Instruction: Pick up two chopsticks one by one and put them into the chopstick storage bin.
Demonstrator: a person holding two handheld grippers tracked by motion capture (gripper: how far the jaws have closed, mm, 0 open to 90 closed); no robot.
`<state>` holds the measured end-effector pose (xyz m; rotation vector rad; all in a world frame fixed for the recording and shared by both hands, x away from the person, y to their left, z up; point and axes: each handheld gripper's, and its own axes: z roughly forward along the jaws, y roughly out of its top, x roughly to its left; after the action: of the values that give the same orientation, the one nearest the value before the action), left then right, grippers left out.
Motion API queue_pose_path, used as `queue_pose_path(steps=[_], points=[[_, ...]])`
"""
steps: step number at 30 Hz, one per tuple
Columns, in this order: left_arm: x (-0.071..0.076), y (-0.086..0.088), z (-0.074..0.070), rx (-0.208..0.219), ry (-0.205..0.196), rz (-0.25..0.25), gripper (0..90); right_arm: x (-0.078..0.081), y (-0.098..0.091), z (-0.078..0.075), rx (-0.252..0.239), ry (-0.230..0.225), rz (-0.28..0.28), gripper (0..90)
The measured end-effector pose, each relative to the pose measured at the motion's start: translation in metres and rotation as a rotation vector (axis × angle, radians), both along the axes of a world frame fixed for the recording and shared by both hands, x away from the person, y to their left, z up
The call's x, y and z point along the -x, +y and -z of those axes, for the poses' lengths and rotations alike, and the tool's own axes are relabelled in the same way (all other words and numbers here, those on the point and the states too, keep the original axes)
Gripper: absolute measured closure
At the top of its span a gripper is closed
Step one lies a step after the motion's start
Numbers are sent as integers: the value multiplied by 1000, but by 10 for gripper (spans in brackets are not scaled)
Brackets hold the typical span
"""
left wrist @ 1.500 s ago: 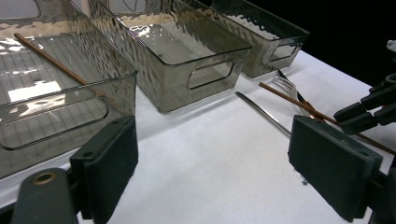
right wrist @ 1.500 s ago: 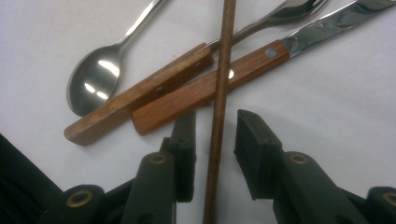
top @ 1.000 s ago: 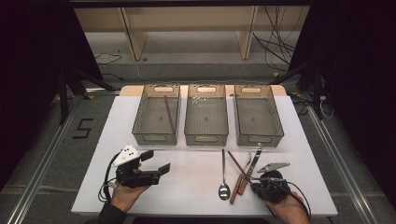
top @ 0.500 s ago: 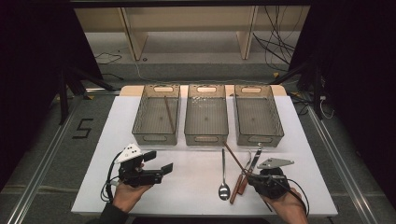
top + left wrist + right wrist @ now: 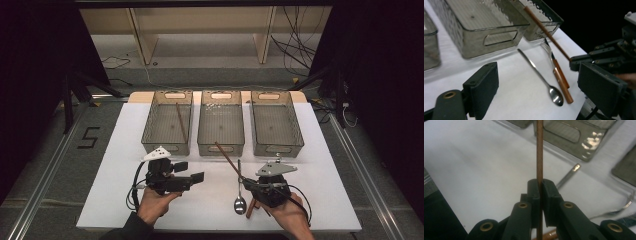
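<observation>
My right gripper [image 5: 245, 181] [image 5: 540, 187] is shut on a thin brown chopstick [image 5: 229, 160] [image 5: 539, 150], held near its lower end. The stick slants up and away toward the front wall of the middle bin [image 5: 221, 149]. In the left gripper view the same chopstick [image 5: 546, 31] rises from the right gripper [image 5: 584, 61]. My left gripper [image 5: 192, 171] [image 5: 541, 87] hovers open over the white table, its jaws wide apart and nothing between them. A second chopstick [image 5: 181, 122] lies inside the left bin [image 5: 165, 148].
A spoon [image 5: 239, 195] [image 5: 541, 77], a fork [image 5: 547, 48] and a wooden-handled piece [image 5: 560, 77] lie on the table by the right gripper. The right bin [image 5: 277, 148] stands beside the middle one. The table's front edge [image 5: 215, 227] is close to both hands.
The right gripper has risen and shifted slightly left, lifting the chopstick off the table so its far end points at the middle bin. The left gripper has moved right and a little up.
</observation>
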<state>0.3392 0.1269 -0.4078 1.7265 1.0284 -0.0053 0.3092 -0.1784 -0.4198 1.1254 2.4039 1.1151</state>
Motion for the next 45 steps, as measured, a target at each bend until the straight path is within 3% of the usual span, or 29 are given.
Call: queue_pose_path(steps=[13, 24, 33, 45], points=[[-21, -30, 3, 85, 81, 21, 250, -1, 21, -8, -54, -64, -26, 854], [-24, -43, 6, 132, 105, 69, 400, -1, 33, -10, -72, -87, -44, 854], [-25, -44, 8, 199, 117, 84, 579, 1, 37, -9, -80, -95, -49, 854], [-27, -42, 12, 233, 134, 87, 750, 2, 37, -10, -99, -112, -52, 855]])
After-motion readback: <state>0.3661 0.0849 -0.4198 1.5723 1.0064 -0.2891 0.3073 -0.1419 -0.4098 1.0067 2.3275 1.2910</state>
